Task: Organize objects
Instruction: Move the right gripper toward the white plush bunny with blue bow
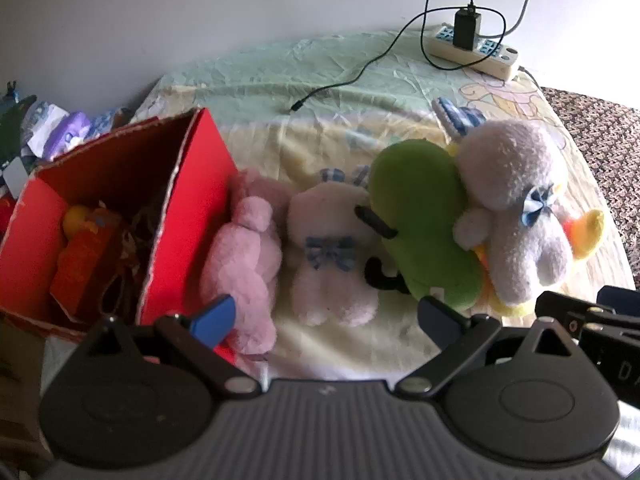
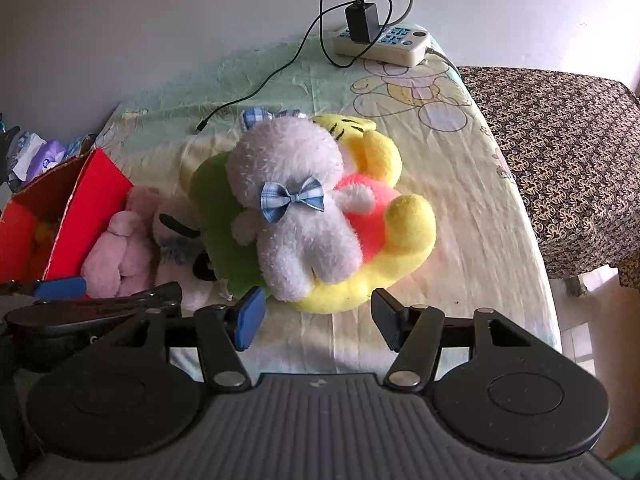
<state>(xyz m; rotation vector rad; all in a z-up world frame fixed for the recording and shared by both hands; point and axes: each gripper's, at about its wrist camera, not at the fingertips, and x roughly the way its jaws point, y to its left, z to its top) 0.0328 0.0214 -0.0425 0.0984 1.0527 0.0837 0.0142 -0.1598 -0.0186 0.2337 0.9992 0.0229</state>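
Currently: left claw (image 1: pixel 326 320) apart, empty, above pink plush (image 1: pixel 244 264) beside red box (image 1: pixel 188 208) | right claw (image 2: pixel 318 318) apart, empty, near white plush (image 2: pixel 296 204) atop yellow plush (image 2: pixel 384 256) | all on tabletop (image 2: pixel 472 184)

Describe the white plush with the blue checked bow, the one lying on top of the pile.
The white plush is fluffy and pale, with blue checked ears and a matching bow at its neck. It lies on top of the yellow and red plush, leaning against the green plush, on the bedsheet. Neither gripper touches it.

Six plush toys (image 2: pixel 296 208), one red box (image 1: pixel 188 184), one power strip (image 2: pixel 384 44), one charger (image 2: pixel 362 22).
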